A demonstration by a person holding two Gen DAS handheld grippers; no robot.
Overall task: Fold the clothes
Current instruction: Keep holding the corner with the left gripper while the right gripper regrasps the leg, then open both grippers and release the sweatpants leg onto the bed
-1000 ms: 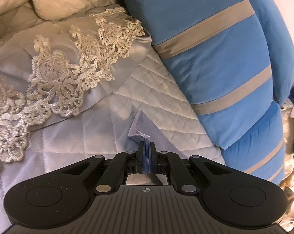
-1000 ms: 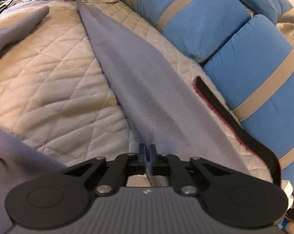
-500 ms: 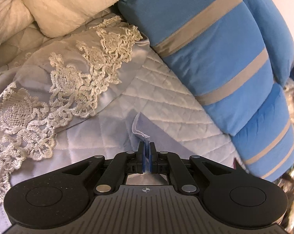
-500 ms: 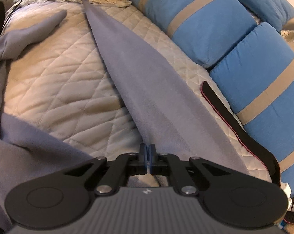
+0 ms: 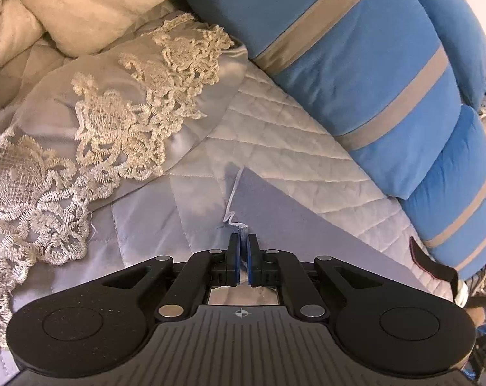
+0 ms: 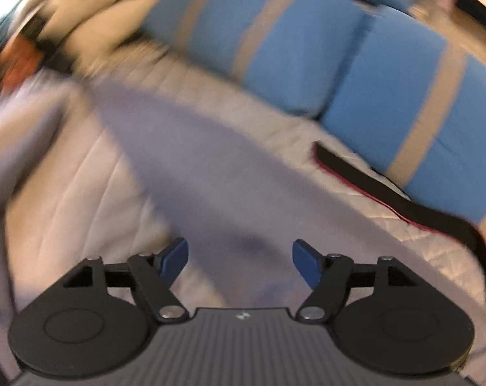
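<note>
- Right now the left gripper (image 5: 242, 241) is pinching a corner of the grey-lilac garment (image 5: 275, 206), its blue pads pressed together with the hem crumpled between them.
- From that corner the garment is stretching away to the right and near side, lying flat across the quilted bedspread (image 5: 294, 148).
- To the far left a satin pillow with cream lace (image 5: 120, 122) is resting on the bedspread, apart from the garment.
- Along the far right, blue cushions with tan stripes (image 5: 365, 74) are lining the edge of the bed.
- In the right wrist view, which is blurred, the right gripper (image 6: 239, 259) is hovering with its jaws spread wide, gripping nothing.
- Beneath and beyond it the garment (image 6: 210, 173) is lying as a long band over the bedspread (image 6: 75, 173).
- A black strap with a red edge (image 6: 387, 193) is lying between the garment and the cushions (image 6: 387, 90).
</note>
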